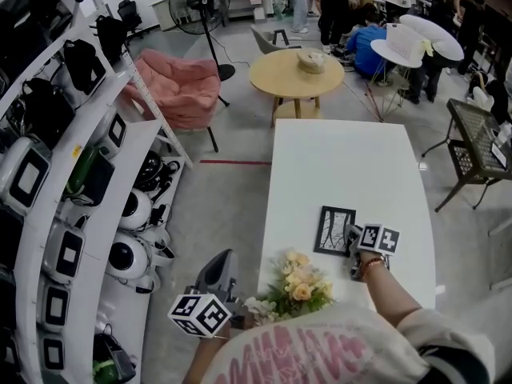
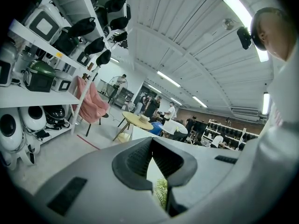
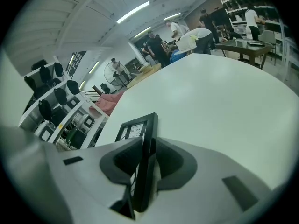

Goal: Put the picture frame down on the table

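A black picture frame [image 1: 334, 230] with a line drawing lies low over the white table [image 1: 344, 166] near its front. My right gripper [image 1: 353, 246] is shut on the frame's right edge; in the right gripper view the frame [image 3: 142, 157] stands edge-on between the jaws of my right gripper [image 3: 145, 169]. My left gripper [image 1: 218, 277] hangs off the table's left side, beside a bunch of yellow and white flowers [image 1: 294, 288]. In its own view my left gripper [image 2: 152, 158] has its pads meeting at the tip, with nothing between them.
White shelves [image 1: 76, 206] with appliances run along the left. A round wooden table [image 1: 297, 74], a pink chair [image 1: 180, 86], a fan [image 1: 200, 6] and several people [image 1: 336, 6] are at the far end. A dark wire table [image 1: 480, 138] stands at the right.
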Demonstrator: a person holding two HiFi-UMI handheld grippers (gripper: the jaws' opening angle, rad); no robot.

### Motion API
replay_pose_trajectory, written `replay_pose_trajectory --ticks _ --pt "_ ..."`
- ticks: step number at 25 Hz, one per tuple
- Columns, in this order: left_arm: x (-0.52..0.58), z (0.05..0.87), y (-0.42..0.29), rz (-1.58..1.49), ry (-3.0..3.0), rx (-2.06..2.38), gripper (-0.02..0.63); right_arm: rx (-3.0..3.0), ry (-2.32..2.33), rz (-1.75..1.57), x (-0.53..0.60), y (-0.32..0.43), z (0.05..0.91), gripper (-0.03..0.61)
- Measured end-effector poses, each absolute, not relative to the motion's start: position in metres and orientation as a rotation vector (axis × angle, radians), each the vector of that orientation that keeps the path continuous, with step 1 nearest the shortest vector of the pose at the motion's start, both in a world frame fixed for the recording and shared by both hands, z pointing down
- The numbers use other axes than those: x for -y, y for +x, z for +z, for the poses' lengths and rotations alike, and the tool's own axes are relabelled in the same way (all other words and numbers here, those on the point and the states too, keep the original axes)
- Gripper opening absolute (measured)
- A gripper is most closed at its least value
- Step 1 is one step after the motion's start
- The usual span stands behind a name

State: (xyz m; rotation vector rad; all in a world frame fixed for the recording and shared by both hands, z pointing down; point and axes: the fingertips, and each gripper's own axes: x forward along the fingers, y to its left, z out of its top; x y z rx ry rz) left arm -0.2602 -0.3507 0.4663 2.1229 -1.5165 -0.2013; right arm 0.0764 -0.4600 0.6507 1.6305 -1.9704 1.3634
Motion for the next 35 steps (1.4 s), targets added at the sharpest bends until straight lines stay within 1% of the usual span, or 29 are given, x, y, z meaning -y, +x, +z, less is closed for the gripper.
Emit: replay_pose_trajectory --ticks 14,20,22,23,24,29,33,35 --pt "0.348 0.470 -0.274 -0.202 2.113 1.518 0.003 1.882 1.664 1.240 0.458 0.078 0.660 0.092" --pt "0.343 0.461 -0.277 -0.202 2.151 1.488 0.003 1.864 1.673 1.185 0.457 0.076 0.658 0.102" --pt "0.342 0.458 -0.278 -0.199 2.167 1.480 0.003 1.856 1.675 1.203 0.456 0.076 0.657 0.131" --pt "0.342 0.457 -0.279 -0.198 2.174 1.475 0.003 1.848 1.682 1.223 0.455 0.076 0.656 0.169" --pt "0.342 0.456 -0.279 -0.198 2.181 1.468 0.003 1.837 1.695 1.239 0.454 0.077 0.655 0.181" --pt "0.334 0.454 -0.270 -0.192 2.225 1.406 0.003 1.892 1.802 1.186 0.442 0.082 0.628 0.175" --pt "0.328 0.450 -0.254 -0.179 2.289 1.332 0.003 1.999 1.881 1.214 0.419 0.084 0.596 0.175" --pt "0.325 0.447 -0.243 -0.183 2.313 1.302 0.003 2.056 1.917 1.234 0.403 0.089 0.578 0.158"
